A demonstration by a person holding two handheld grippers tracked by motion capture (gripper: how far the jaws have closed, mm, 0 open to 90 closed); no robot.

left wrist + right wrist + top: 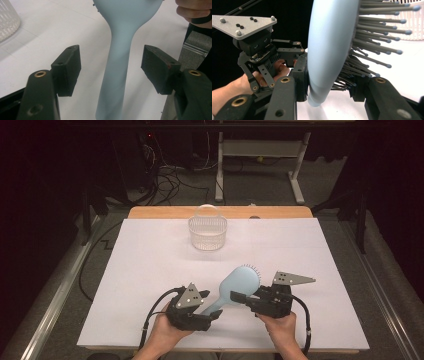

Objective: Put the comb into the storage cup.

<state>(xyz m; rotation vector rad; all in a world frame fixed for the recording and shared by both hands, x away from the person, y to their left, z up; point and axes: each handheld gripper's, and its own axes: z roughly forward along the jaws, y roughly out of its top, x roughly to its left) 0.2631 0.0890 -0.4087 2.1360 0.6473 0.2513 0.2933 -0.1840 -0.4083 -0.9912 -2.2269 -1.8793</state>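
Hairbrush (240,282) sits at 6 o'clock on the white table sheet (150,270), pale blue, head toward 1 o'clock, handle running down toward 7 o'clock. High view: it lies between the two grippers, lifted off the sheet or resting, can't tell.

Right gripper (239,297) comes in from 5 o'clock and is clenched on the brush. Right gripper view: one pad presses the smooth back of the head (329,50), the other sits in the bristles (374,32), near where head narrows to handle.

Left gripper (212,307) is at 7 o'clock, released. Left gripper view: handle (117,75) runs up between the pads (67,68), clear gap on both sides, no contact. The person's left hand (162,332) holds that gripper from 6 o'clock; right hand (280,325) holds the other.

Basket (207,231), white slotted plastic with a loop handle, stands upright at 12 o'clock near the far edge of the sheet, well apart from the brush.
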